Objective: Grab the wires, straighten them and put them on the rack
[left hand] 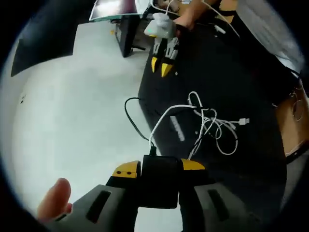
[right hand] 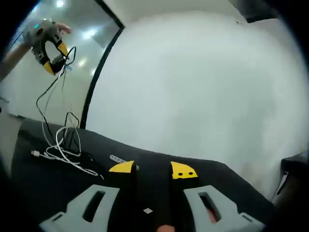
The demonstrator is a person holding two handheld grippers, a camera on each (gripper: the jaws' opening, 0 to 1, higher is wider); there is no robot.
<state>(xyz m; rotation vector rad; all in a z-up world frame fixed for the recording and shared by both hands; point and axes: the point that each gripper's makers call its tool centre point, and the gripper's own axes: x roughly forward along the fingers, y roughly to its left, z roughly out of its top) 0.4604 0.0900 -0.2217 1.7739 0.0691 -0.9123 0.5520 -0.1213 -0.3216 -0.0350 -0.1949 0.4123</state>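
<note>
My left gripper (left hand: 159,167) is shut on a black plug block (left hand: 158,181) from which a black wire (left hand: 133,118) and a white wire (left hand: 166,116) run down to a tangle of white wires (left hand: 212,126) on the black table (left hand: 231,67). In the right gripper view the left gripper (right hand: 53,63) is raised at the upper left, and the wires (right hand: 48,104) hang from it to the tangle (right hand: 63,150). My right gripper (right hand: 152,169) is open over the table (right hand: 48,193), holding nothing. It also shows beyond the tangle (left hand: 161,67).
A white USB plug (left hand: 245,121) sticks out of the tangle toward the table's right side. A light floor (left hand: 72,111) lies left of the table, with a dark cabinet (left hand: 128,34) beyond. Wooden furniture (left hand: 294,121) stands at the right. A thumb (left hand: 55,198) shows beside my left gripper.
</note>
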